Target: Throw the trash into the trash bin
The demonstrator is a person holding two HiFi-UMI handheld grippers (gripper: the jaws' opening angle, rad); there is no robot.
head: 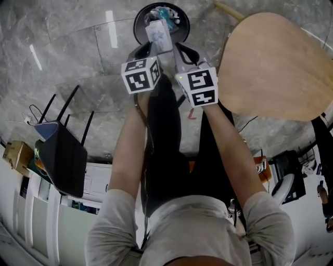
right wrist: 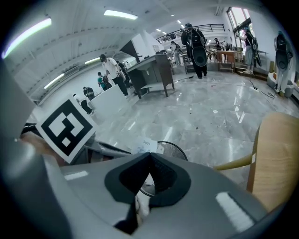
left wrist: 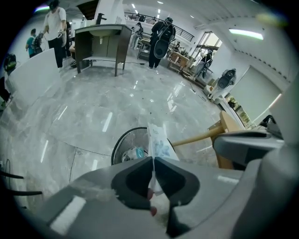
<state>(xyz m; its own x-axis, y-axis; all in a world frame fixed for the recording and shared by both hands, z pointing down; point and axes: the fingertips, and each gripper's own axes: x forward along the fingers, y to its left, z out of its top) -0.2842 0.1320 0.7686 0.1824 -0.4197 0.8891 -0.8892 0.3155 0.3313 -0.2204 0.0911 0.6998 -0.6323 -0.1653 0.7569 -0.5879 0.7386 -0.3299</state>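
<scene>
The left gripper (head: 145, 48) (left wrist: 153, 159) is clamped on a thin white and blue packet (head: 158, 35) (left wrist: 158, 144), pinched edge-on between its tips. The packet stands up out of the jaws and hangs right over the mouth of the black mesh bin (head: 139, 21) (left wrist: 117, 145) (right wrist: 181, 150). Some trash (head: 165, 12) (left wrist: 135, 153), part of it bluish, lies inside the bin.

The right gripper (head: 184, 51) (right wrist: 149, 155) hangs just beside the left one, also above the bin. Its jaws are pressed together with nothing visible between them, and the packet shows to their left in the right gripper view.

A wooden chair (head: 276, 67) (left wrist: 230, 128) (right wrist: 275, 158) stands close on the right of the bin, one of its legs slanting towards the rim. The person's arms and dark trousers fill the middle of the head view. A cardboard box (head: 15, 156) sits well off to the left. Far across the grey marble floor (left wrist: 93, 107) are a desk (left wrist: 100, 39) and several people (left wrist: 161, 39).
</scene>
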